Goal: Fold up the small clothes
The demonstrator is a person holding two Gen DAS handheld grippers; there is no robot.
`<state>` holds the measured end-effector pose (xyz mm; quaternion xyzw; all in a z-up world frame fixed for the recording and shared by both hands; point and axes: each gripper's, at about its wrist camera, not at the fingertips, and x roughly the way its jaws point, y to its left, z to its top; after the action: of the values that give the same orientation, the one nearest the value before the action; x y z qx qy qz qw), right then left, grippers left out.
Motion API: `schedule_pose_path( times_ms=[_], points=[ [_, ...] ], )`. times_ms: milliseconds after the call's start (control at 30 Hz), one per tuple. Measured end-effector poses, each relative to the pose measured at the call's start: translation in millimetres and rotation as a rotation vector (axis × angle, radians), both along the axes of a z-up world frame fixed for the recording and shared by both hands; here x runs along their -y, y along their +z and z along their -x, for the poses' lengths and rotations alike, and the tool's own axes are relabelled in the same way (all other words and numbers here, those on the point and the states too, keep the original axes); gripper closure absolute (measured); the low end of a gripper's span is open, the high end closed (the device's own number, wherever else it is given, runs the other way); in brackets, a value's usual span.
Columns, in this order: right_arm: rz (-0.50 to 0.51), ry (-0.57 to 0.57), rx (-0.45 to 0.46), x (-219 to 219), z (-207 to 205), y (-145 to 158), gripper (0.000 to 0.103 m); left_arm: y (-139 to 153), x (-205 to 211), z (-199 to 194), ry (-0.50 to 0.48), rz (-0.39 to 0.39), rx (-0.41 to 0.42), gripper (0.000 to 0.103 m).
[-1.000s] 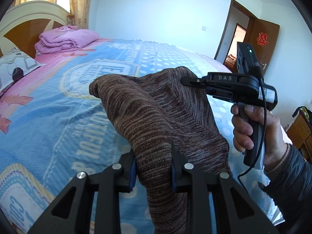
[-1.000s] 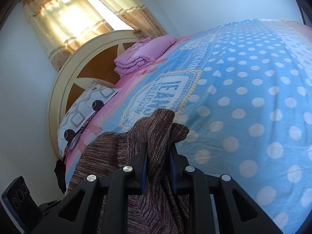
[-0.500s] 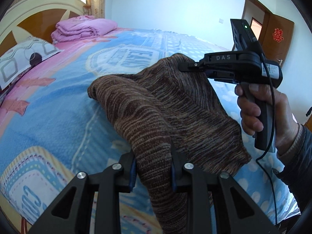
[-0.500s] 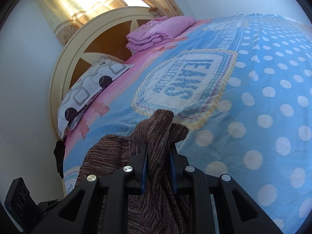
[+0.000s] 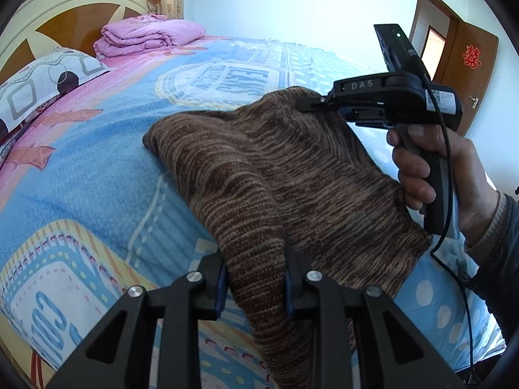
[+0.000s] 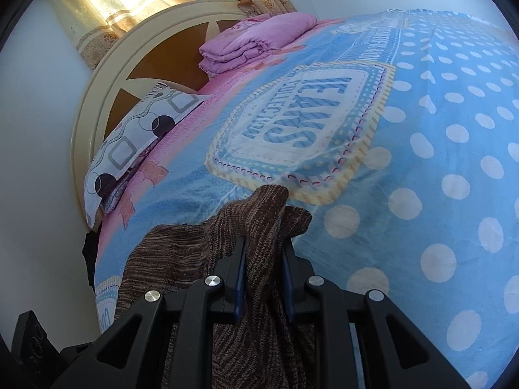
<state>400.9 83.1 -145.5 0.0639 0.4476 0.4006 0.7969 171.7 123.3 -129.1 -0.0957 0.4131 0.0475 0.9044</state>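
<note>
Near: left claw (image 5: 254,287) clamped on one bunched edge of brown knit garment (image 5: 292,175); right claw (image 6: 263,269) clamped on another edge, w/ cloth tuft poking past the tips. Garment hangs between both, draped above the bed (image 5: 97,168), far fold apparently touching the cover.

Change vs. 1 s ago: both claws sit lower and further over the bed; garment spreads wider, less lifted. Grips unchanged. Judgement: lay-down phase, prep for flattening before 1st fold.

Far: pink folded blanket (image 5: 149,37), pillow (image 6: 136,139), headboard; positions unchanged.
</note>
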Motion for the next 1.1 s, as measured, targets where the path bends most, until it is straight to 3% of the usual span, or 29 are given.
schedule_pose_path(
  times_ms=[533,633,867,1000,1100],
  points=[
    [0.109,0.003,-0.005,-12,-9,-17,0.083,-7,0,1,0.015,0.004,-0.005,0.074],
    [0.089,0.0,-0.029,-9,-13,-22,0.081,-7,2,2,0.017,-0.001,-0.003,0.072],
    [0.075,-0.004,-0.069,5,-13,-25,0.059,0,6,7,0.022,-0.03,-0.003,0.067],
    [0.063,0.01,-0.092,32,-1,-21,0.058,19,8,15,0.023,-0.072,0.039,0.062],
    [0.039,-0.006,-0.096,66,17,-13,0.058,36,5,21,0.049,-0.127,0.104,0.05]
  ],
)
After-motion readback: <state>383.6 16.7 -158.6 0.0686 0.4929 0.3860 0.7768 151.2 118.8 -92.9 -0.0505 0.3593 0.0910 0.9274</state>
